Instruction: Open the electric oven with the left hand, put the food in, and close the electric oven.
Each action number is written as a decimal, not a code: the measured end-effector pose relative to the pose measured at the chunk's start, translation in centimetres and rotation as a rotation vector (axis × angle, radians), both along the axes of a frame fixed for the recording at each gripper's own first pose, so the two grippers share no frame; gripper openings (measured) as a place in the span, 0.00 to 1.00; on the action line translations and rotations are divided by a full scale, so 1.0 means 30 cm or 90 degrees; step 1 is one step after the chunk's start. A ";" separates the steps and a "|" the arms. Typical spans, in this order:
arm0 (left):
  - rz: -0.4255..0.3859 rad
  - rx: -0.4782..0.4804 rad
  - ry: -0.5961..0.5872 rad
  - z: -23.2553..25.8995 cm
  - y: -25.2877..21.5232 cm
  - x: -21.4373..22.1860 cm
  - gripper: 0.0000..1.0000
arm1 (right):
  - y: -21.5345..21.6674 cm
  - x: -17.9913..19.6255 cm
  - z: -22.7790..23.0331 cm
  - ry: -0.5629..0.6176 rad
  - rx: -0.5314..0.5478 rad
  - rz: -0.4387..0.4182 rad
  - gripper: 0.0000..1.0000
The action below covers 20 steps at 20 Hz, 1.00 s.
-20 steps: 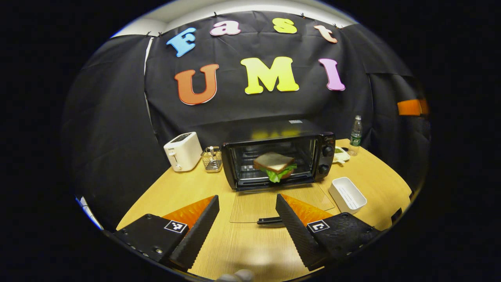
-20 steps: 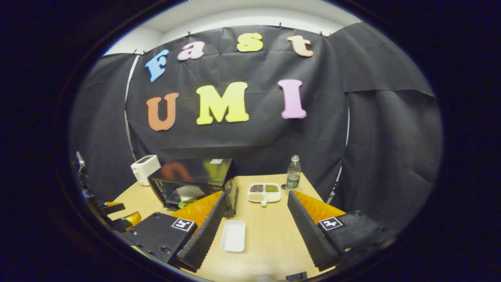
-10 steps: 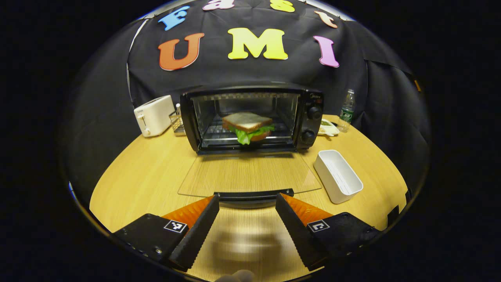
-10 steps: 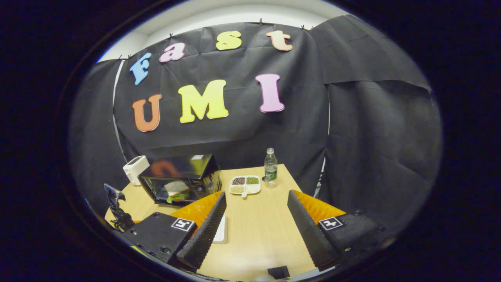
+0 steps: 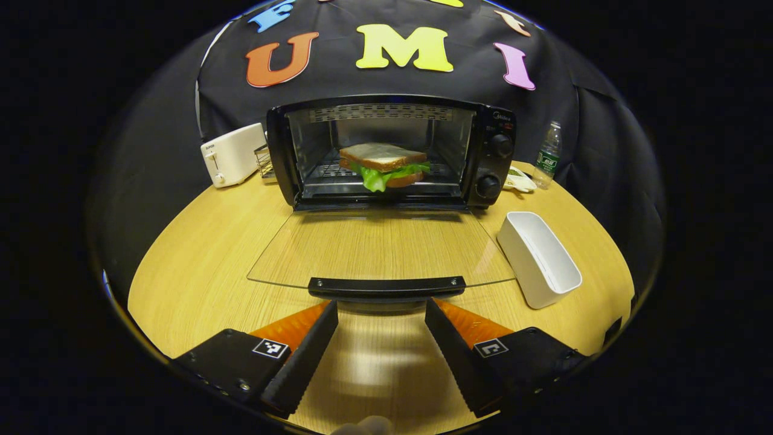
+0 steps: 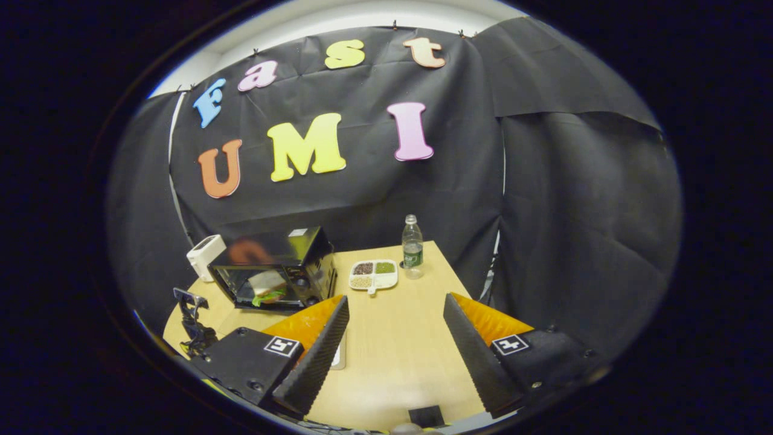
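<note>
- Our left gripper [image 5: 381, 317] has its jaws spread wide with nothing between them; the oven door's handle [image 5: 386, 286] lies just beyond the fingertips at twelve o'clock, and we cannot tell whether they touch it.
- That handle's long axis runs nine to three, straight across our fingers.
- We see the glass door [image 5: 380, 248] folded down flat, with the electric oven [image 5: 391, 151] farther off at twelve o'clock.
- We find the sandwich [image 5: 384, 164] already on the rack inside, so we judge closing is what remains.
- Our right gripper [image 6: 395, 329] is also wide and empty, with the oven well off at ten o'clock; the left is nearer.
- We count one oven, one sandwich, one white tray [image 5: 538, 258], one toaster [image 5: 232, 154], one bottle [image 5: 548, 156] and one divided dish [image 6: 374, 274].
</note>
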<state>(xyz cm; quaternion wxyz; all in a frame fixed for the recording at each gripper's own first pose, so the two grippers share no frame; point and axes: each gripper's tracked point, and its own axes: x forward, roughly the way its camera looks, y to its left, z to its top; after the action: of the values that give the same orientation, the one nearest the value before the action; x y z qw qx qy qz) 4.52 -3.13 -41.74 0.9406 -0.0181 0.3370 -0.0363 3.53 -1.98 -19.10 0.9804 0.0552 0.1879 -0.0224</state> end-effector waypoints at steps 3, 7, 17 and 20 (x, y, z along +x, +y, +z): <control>-0.009 0.002 -0.004 0.003 -0.009 0.023 0.96 | 0.003 0.016 -0.008 0.005 0.003 0.002 1.00; -0.017 0.005 -0.003 -0.003 -0.018 0.022 0.93 | 0.013 0.031 -0.019 0.013 0.005 0.006 1.00; -0.016 0.010 0.014 -0.044 -0.026 0.012 0.97 | 0.056 0.056 -0.058 0.033 -0.003 0.028 1.00; -0.022 0.018 0.007 -0.035 -0.029 0.020 0.96 | 0.053 0.059 -0.058 0.034 -0.003 0.030 0.90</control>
<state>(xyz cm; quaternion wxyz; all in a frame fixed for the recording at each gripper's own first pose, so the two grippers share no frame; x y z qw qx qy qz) 5.12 -4.01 -42.78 0.9381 0.0006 0.3430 -0.0477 5.31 -0.38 -20.85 0.9753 0.0477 0.2155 -0.0013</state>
